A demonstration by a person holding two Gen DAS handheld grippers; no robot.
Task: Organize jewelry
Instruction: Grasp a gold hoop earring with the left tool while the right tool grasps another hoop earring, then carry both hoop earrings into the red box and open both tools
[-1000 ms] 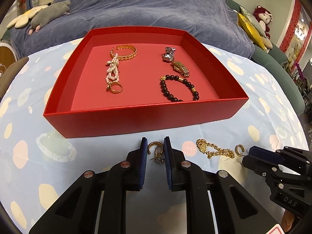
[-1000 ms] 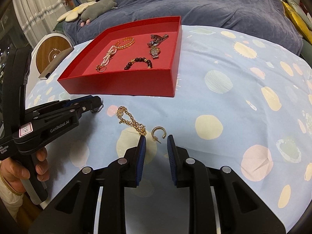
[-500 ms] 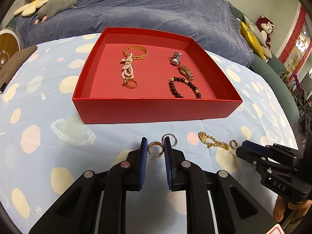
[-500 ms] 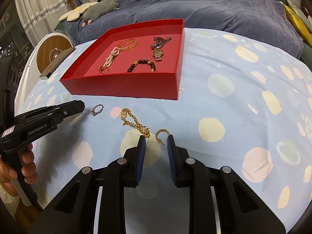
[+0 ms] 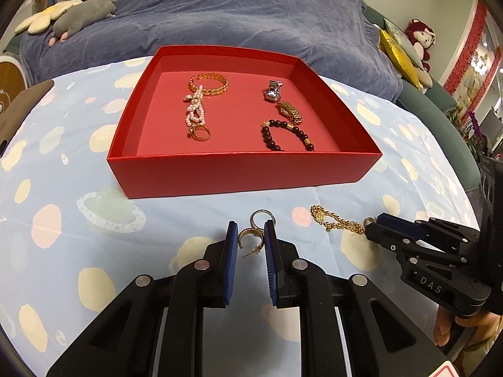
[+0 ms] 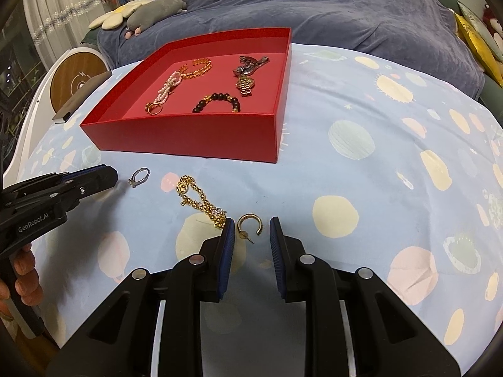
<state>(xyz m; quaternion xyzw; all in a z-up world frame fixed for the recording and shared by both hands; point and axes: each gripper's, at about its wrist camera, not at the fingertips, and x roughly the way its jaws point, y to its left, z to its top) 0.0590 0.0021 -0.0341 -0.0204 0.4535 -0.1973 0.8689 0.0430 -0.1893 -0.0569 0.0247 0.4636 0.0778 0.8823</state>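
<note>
A red tray [image 5: 245,169] [image 6: 195,139] on the spotted cloth holds a gold bangle, a pearl strand, a gold ring, two watches and a dark bead bracelet [image 5: 284,135]. My left gripper [image 5: 250,238] is shut on a gold hoop earring [image 5: 250,237], lifted a little off the cloth. A silver ring [image 5: 262,216] [image 6: 138,177] lies just beyond it. My right gripper [image 6: 250,231] is open around a second gold hoop earring [image 6: 248,224] lying on the cloth. A gold chain bracelet [image 6: 198,199] [image 5: 336,221] lies beside the right gripper's left finger.
A blue-covered sofa [image 5: 220,15] with plush toys runs behind the table. A phone [image 6: 81,97] lies at the table's left edge beside a round wooden disc [image 6: 77,81]. The cloth extends to the right of the tray.
My left gripper has lifted back from the tray with the earring in it, uncovering the silver ring. My right gripper has opened wider and moved forward around the second earring.
</note>
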